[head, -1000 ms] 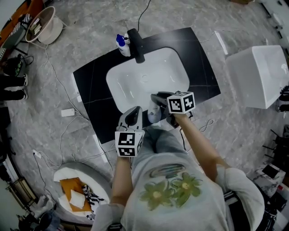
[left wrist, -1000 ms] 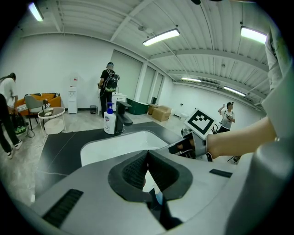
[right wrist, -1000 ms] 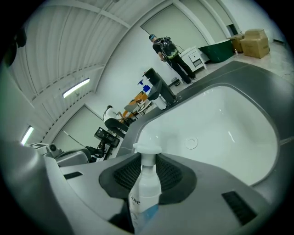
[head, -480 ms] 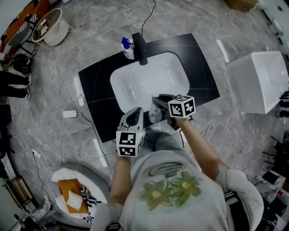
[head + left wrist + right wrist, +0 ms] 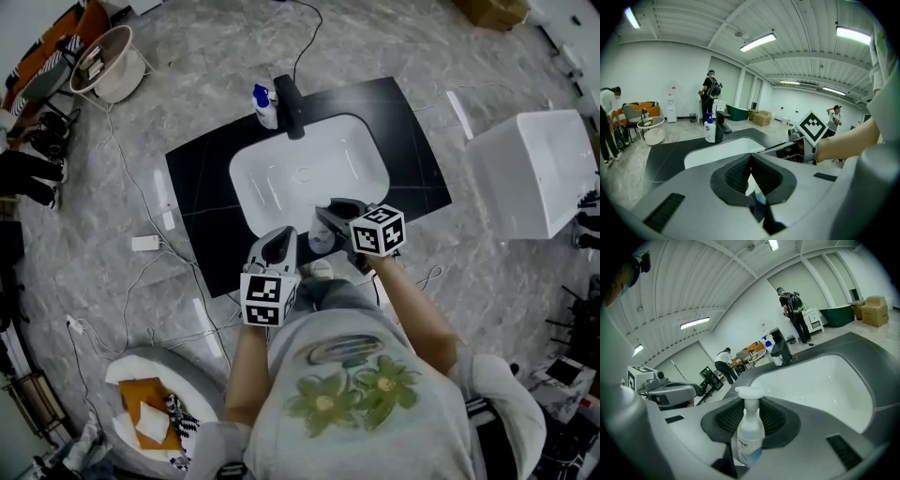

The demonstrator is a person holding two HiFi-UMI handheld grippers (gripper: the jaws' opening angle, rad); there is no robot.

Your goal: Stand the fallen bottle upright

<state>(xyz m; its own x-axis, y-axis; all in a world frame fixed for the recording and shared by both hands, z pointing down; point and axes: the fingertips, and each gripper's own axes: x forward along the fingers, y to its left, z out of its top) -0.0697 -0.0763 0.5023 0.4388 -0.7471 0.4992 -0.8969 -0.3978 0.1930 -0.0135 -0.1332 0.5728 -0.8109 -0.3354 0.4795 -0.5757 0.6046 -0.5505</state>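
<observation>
Since the bottle (image 5: 322,236) is already clamped in the right gripper (image 5: 330,217), the pick-up part looks done, w/ the set-down left. In the right gripper view the 2 ribbed pads press on the clear body from either side, approx. mid-height, w/ the pump head up and clear above them. So it's off its side and reads as close to upright, maybe w/ a slight lean. Head view puts it at the near edge of the white sink (image 5: 281,178), by the strip of black counter (image 5: 202,187) btwn basin and person. Whether its base touches anything I can't tell, as the gripper body hides the bottom in both views. The left gripper (image 5: 274,246) sits just beside it, to the left and nearer the person, apart from the bottle. Its jaws are together w/ nothing btwn them, so it takes no part in the hold. At the far side of the basin a 2nd, blue-topped dispenser (image 5: 265,105) stands just beside the black faucet (image 5: 289,103), already upright and prob. not the task's item. My read: roughly 2/3 through. Left to do: square the bottle vertical, seat its base flat on the counter rather than the sloped rim, then let go and check it stands alone. Main risk is a tip back into the basin.
</observation>
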